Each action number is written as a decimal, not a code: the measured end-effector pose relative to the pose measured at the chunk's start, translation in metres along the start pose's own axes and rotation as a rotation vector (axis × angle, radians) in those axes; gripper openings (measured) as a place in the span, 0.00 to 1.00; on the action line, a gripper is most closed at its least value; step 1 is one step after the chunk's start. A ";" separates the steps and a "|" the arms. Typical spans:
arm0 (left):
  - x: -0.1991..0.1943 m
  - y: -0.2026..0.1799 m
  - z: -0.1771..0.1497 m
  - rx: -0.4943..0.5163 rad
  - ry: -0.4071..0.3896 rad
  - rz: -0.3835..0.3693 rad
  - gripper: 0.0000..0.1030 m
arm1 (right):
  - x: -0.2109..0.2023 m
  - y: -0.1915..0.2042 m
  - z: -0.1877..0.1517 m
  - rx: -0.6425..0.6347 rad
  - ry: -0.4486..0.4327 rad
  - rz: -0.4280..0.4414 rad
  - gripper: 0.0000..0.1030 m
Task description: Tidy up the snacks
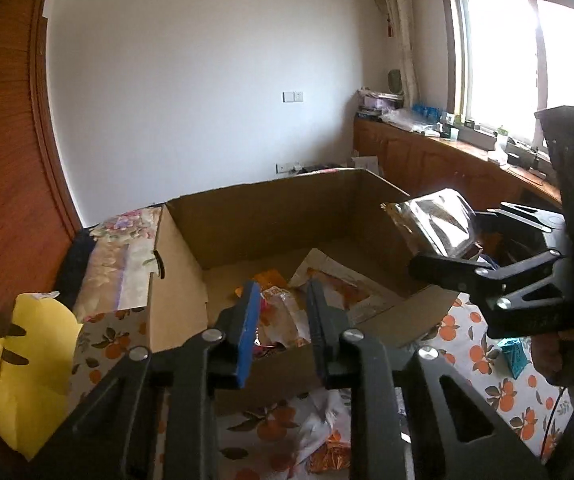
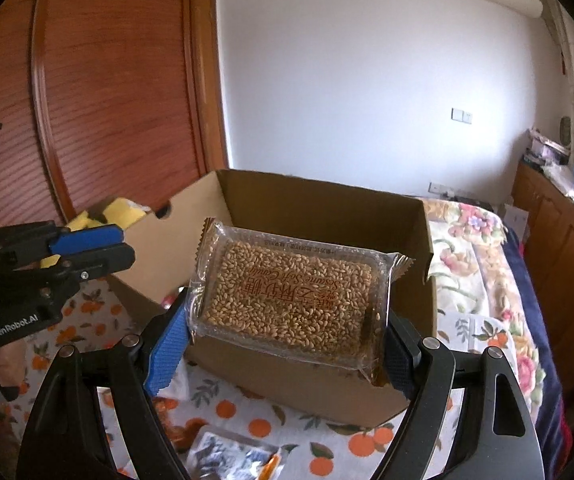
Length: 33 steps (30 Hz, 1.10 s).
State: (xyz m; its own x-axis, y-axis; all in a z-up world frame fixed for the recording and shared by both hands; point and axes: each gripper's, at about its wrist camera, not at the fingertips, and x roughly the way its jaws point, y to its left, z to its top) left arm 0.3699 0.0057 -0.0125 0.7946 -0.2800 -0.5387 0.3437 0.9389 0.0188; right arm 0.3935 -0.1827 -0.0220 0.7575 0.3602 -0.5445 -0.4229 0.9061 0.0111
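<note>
While over the cardboard box [image 2: 319, 200]:
Right gripper [image 2: 287, 344]: clamps sesame candy pack [image 2: 291, 292].
Left gripper [image 1: 283, 320]: closed, empty.

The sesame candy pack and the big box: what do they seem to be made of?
Sesame candy pack: clear glossy plastic film with crimped ends, apparently over a rigid tray; glare and visible seeds suggest this. Box: plain brown corrugated cardboard, matte, with folded flaps and raw cut edges.

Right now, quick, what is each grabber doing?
Left gripper: closed, holding nothing.
Right gripper: gripping the sesame candy pack above the cardboard box.
</note>
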 end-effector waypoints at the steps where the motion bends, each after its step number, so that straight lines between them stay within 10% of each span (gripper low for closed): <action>1: 0.000 0.000 0.001 0.000 0.001 0.006 0.20 | 0.003 -0.001 0.000 0.000 0.006 0.000 0.82; 10: 0.005 0.004 0.004 0.005 0.019 0.022 0.20 | 0.028 -0.012 0.005 0.009 0.056 -0.019 0.82; 16: -0.012 0.012 -0.016 -0.027 0.029 -0.007 0.48 | 0.020 -0.010 0.005 0.006 0.033 -0.024 0.82; 33: 0.047 -0.014 -0.097 0.127 0.360 -0.109 0.56 | 0.018 -0.005 0.004 -0.012 0.047 -0.027 0.82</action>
State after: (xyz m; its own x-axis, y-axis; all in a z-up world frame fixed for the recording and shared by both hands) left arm 0.3539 -0.0009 -0.1200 0.5317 -0.2676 -0.8035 0.4936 0.8689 0.0372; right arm 0.4114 -0.1803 -0.0284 0.7446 0.3242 -0.5835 -0.4087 0.9125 -0.0145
